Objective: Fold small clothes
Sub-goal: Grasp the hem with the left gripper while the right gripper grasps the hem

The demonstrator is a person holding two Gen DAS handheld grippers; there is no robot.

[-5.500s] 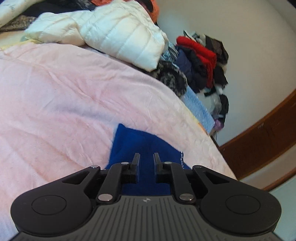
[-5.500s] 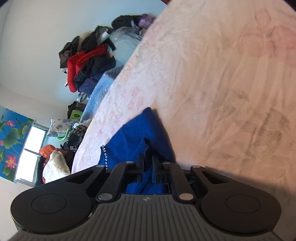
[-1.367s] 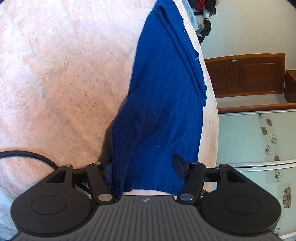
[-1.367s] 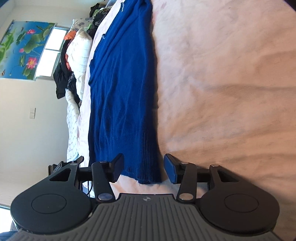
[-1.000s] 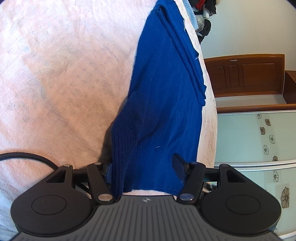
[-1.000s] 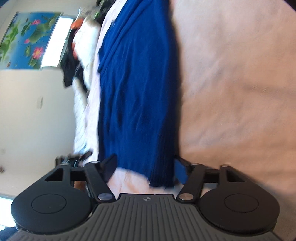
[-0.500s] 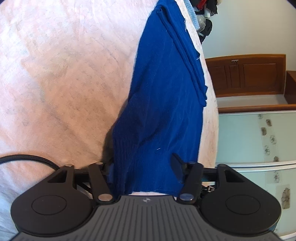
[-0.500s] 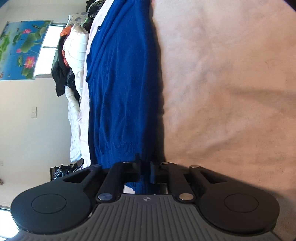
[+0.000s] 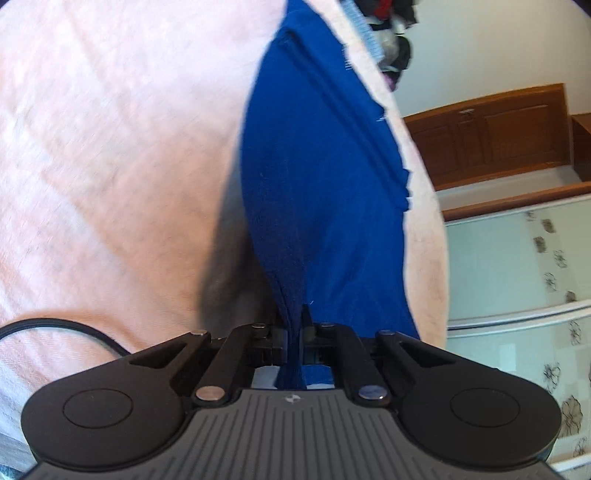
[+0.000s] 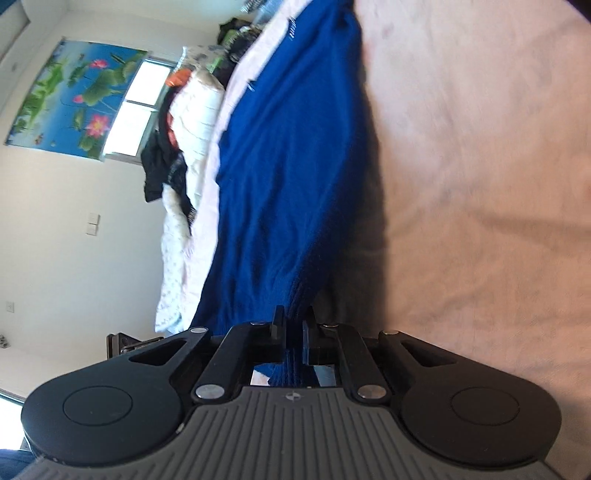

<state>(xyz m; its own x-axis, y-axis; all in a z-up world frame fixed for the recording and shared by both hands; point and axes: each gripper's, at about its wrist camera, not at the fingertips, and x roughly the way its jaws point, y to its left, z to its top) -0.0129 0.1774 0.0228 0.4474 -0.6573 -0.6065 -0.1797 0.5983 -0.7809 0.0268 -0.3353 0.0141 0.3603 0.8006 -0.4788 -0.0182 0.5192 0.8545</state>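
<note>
A blue knit sweater (image 9: 325, 177) lies stretched out along the pink bedspread (image 9: 110, 147). My left gripper (image 9: 294, 328) is shut on the sweater's near hem, and the cloth rises off the bed in a fold toward the jaws. In the right wrist view the same sweater (image 10: 288, 155) runs away from me over the bedspread (image 10: 480, 184). My right gripper (image 10: 293, 326) is shut on the ribbed hem at its other corner, lifted a little with a shadow under it.
A pile of clothes (image 9: 391, 22) sits past the sweater's far end. A wooden cabinet (image 9: 491, 129) and patterned panels (image 9: 517, 280) stand beside the bed. A white quilted jacket (image 10: 195, 110) and dark clothes lie at the bed's far side under a window. A black cable (image 9: 55, 328) crosses the near left.
My left gripper has closed on the sweater's hem and raised it. My right gripper, shut on the hem half a second ago, has lifted its corner and tilted.
</note>
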